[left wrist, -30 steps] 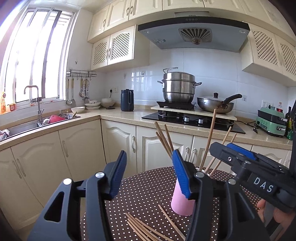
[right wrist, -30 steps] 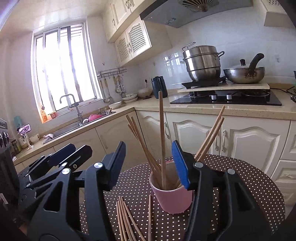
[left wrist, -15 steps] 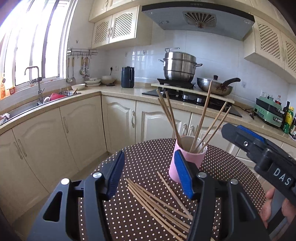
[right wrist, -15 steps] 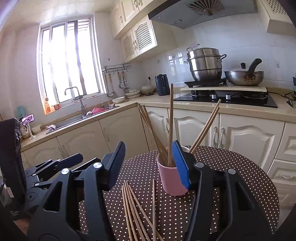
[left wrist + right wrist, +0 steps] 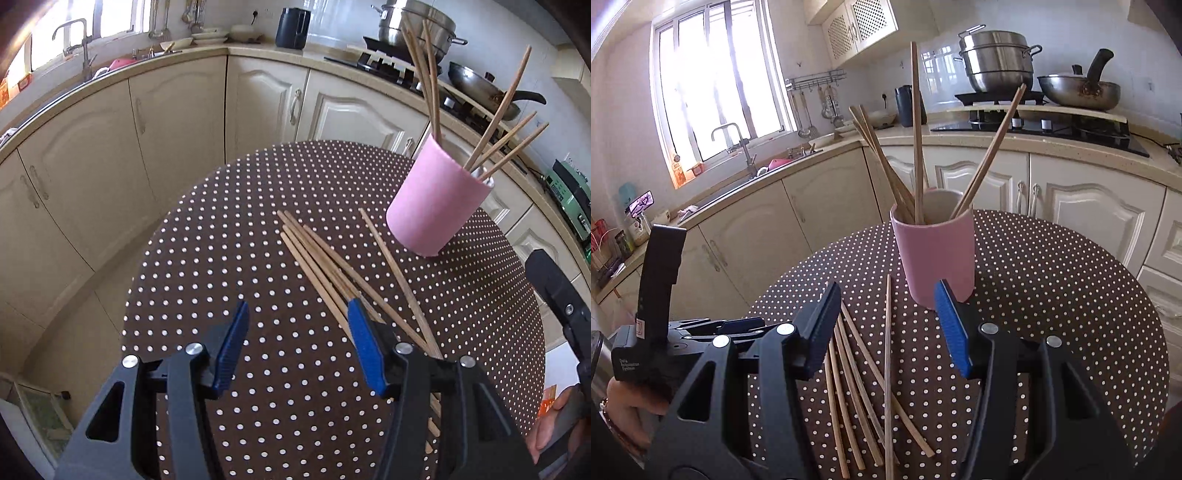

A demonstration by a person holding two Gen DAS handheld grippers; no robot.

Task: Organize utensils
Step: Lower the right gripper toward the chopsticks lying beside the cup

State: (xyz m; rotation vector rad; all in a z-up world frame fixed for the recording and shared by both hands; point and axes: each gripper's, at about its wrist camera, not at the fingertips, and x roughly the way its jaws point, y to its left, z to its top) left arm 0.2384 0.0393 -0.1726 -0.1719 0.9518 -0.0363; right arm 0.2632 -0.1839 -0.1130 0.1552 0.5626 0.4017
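Observation:
A pink cup [image 5: 437, 212] [image 5: 936, 254] stands on the round dotted table [image 5: 258, 229] [image 5: 1052, 295] with several wooden chopsticks upright in it. Several more chopsticks [image 5: 332, 266] [image 5: 860, 384] lie loose on the cloth in front of the cup. My left gripper [image 5: 295, 343] is open above the table, just left of the loose pile, nothing between its fingers. My right gripper [image 5: 886, 325] is open too, above the loose chopsticks, with the cup just beyond its right finger. The other gripper shows at each view's edge.
Cream kitchen cabinets [image 5: 166, 122] curve round behind the table. A sink [image 5: 746, 173] sits under the window. On the hob stand a steel steamer pot [image 5: 995, 61] and a pan [image 5: 1078, 88]. A dark kettle [image 5: 291, 22] stands on the counter.
Both grippers have tipped downward and sunk toward the table. The loose chopsticks and the cup now fill more of each view. Neither gripper has taken hold of anything.

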